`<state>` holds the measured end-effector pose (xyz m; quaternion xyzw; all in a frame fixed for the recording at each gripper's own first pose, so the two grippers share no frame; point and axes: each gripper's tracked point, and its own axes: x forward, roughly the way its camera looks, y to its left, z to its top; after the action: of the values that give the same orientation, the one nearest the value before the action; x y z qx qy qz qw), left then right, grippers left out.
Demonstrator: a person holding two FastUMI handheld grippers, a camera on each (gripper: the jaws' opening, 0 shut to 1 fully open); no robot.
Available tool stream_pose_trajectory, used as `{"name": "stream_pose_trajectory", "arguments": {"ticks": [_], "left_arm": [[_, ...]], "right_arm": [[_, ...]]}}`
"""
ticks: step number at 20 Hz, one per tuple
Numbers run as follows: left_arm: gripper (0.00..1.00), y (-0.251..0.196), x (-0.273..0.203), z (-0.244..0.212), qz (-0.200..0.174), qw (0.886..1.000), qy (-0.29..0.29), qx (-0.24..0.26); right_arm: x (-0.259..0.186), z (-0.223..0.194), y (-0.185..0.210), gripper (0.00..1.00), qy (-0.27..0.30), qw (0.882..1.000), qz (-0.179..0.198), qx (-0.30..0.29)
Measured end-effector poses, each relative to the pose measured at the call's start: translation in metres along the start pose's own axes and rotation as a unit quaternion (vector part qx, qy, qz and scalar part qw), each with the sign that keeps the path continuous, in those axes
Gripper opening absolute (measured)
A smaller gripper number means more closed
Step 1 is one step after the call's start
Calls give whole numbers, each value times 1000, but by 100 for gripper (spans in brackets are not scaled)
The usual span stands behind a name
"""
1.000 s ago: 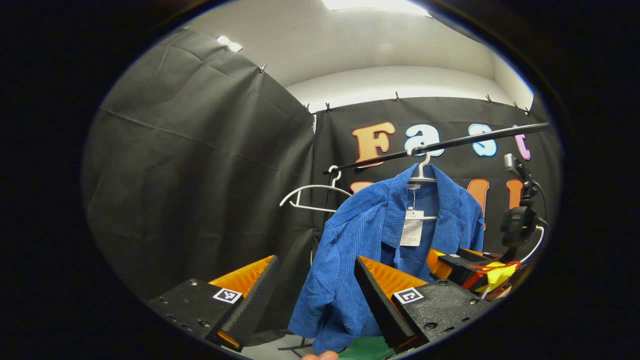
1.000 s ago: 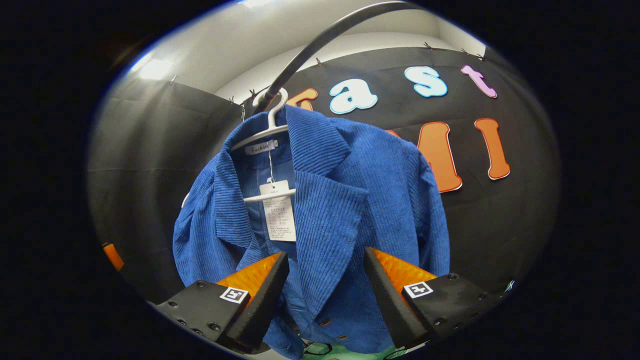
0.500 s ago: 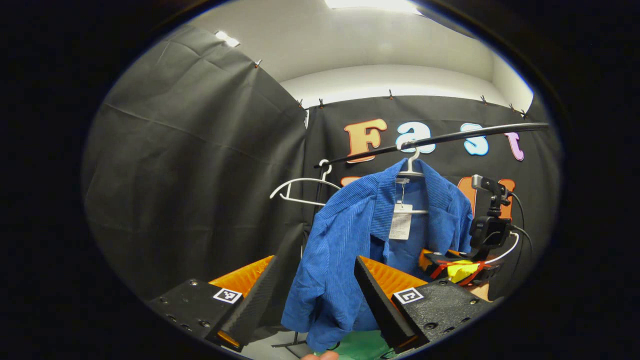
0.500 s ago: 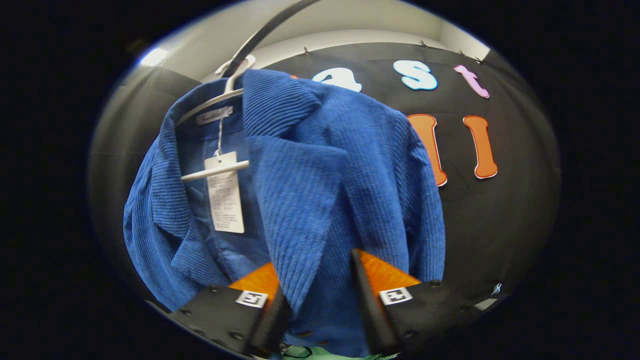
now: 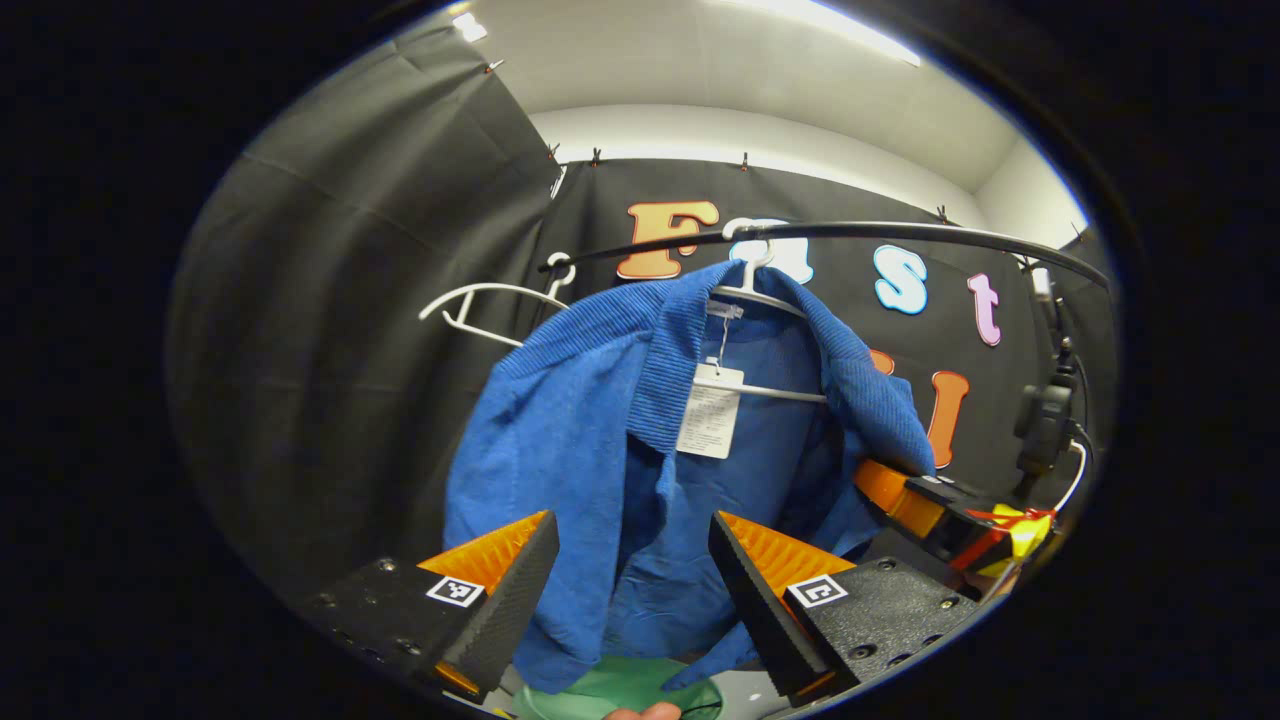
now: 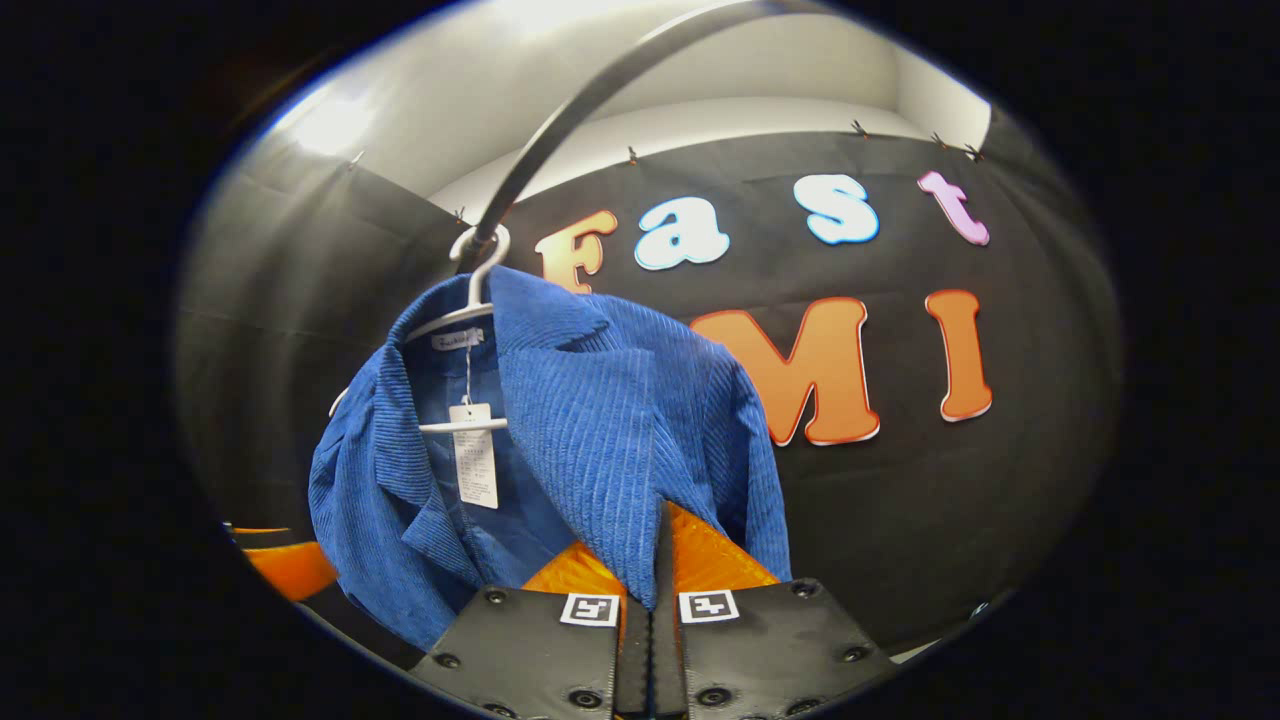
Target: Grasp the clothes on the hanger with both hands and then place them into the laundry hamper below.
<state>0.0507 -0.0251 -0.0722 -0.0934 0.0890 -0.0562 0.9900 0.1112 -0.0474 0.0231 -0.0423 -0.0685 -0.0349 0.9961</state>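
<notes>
Jacket: blue corduroy jacket (image 5: 600, 440) hangs on a white hanger (image 5: 755, 290) from the black rail (image 5: 850, 232) — front open, paper tag (image 5: 708, 424) dangling inside the collar.
Right gripper: in the right gripper view, the right gripper (image 6: 650, 560) has its jaws pressed together on the jacket's front panel edge, cloth pinched between both fingers; it also appears at the right of the left gripper view, against the jacket's far side.
Left gripper: left gripper (image 5: 630, 560) has jaws spread wide — the jacket's lower front sits between and beyond the fingers; contact cannot be told.
Hamper: green laundry hamper (image 5: 620, 690) shows at the bottom edge, below the jacket's hem.
Second hanger: an empty white hanger (image 5: 480, 300) hangs on the same rail, beside the jacket's shoulder.
</notes>
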Motion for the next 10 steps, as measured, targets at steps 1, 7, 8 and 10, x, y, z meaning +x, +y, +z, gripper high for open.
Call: {"name": "stream_pose_trajectory", "arguments": {"ticks": [1, 7, 8, 10], "left_arm": [[92, -5, 12, -7, -1, 1000, 8, -12], [95, -6, 66, -15, 58, 998, -13, -1], [92, 3, 74, -13, 86, 996, -26, 22], [91, 30, 85, -13, 162, 983, -50, 74]], "right_arm": [[-4, 7, -1, 8, -5, 1000, 1, -8], [-12, 17, -3, 9, -7, 1000, 15, 5], [-13, 18, -3, 12, -8, 1000, 16, 1], [-16, 20, -7, 9, -12, 1000, 16, -9]]}}
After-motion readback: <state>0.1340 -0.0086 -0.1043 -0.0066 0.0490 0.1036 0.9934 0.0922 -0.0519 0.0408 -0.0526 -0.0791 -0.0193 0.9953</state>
